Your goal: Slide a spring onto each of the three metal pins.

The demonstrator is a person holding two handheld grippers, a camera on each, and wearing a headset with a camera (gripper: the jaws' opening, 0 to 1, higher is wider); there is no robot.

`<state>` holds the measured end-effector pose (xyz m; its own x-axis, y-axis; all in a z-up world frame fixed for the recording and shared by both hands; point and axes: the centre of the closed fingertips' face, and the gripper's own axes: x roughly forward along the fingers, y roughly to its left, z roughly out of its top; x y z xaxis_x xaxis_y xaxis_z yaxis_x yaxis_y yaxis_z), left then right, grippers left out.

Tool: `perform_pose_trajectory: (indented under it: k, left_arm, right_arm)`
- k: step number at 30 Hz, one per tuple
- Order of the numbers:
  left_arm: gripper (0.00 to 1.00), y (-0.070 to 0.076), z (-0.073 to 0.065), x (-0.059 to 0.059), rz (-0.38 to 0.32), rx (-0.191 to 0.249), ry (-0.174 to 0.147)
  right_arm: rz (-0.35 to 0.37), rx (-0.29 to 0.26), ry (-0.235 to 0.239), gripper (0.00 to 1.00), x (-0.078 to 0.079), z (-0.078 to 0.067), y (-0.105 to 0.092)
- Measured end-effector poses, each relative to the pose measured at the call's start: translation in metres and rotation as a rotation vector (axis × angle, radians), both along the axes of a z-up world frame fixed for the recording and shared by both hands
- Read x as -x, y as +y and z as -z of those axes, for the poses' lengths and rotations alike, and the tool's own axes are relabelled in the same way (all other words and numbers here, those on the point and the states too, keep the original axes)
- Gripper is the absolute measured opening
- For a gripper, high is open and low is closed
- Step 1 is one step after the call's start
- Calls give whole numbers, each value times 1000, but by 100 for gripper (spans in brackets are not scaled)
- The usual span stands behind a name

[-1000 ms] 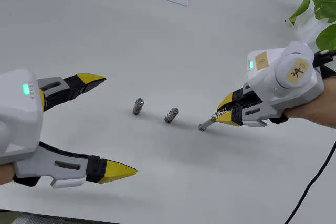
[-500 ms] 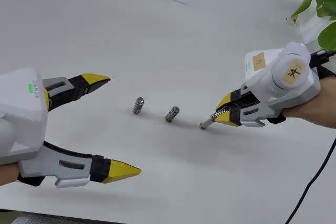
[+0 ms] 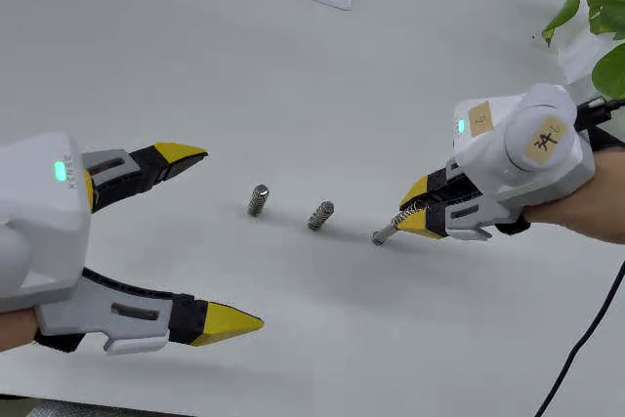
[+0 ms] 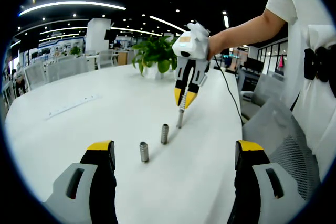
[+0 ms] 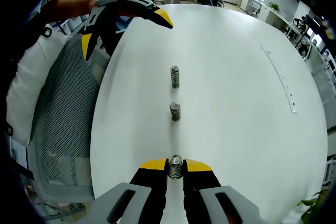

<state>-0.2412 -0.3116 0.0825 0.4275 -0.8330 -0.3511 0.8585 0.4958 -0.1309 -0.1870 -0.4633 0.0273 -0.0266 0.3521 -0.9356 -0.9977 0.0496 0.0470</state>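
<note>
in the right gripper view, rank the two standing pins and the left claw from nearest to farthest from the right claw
1. Near pin: straight ahead of the right claw, which is shut on a spring.
2. Far pin: next along the same line.
3. Left claw: farthest, beyond both pins, off to the view's left.

round tan sticker on the right gripper: a handwritten scrawl, maybe 34, can't be sure. square tan sticker beside it, its mark too faint. left gripper has small grey print on its white shell, too tiny to read.
</note>
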Motion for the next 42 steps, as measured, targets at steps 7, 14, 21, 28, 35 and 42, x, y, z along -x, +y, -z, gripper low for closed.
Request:
perform_pose_trajectory:
  k: [7, 14, 21, 28, 35, 42]
  left_arm:
    - [94, -2, 0, 0, 5, 2, 1]
    - [93, -4, -1, -1, 8, 4, -1]
    - [93, -4, -1, -1, 7, 4, 2]
    - [93, -4, -1, -1, 5, 5, 3]
    - [92, -4, -1, 0, 5, 4, 6]
    - [92, -3, 0, -1, 5, 1, 6]
  right_arm:
    - [1, 2, 0, 7, -1, 1, -3]
    - [9, -6, 1, 7, -2, 3, -3]
    - [18, -20, -4, 7, 0, 3, -1]
    - [23, -34, -14, 7, 4, 3, 2]
    - [29, -39, -20, 7, 5, 10, 0]
    - [49, -58, -28, 7, 4, 17, 1]
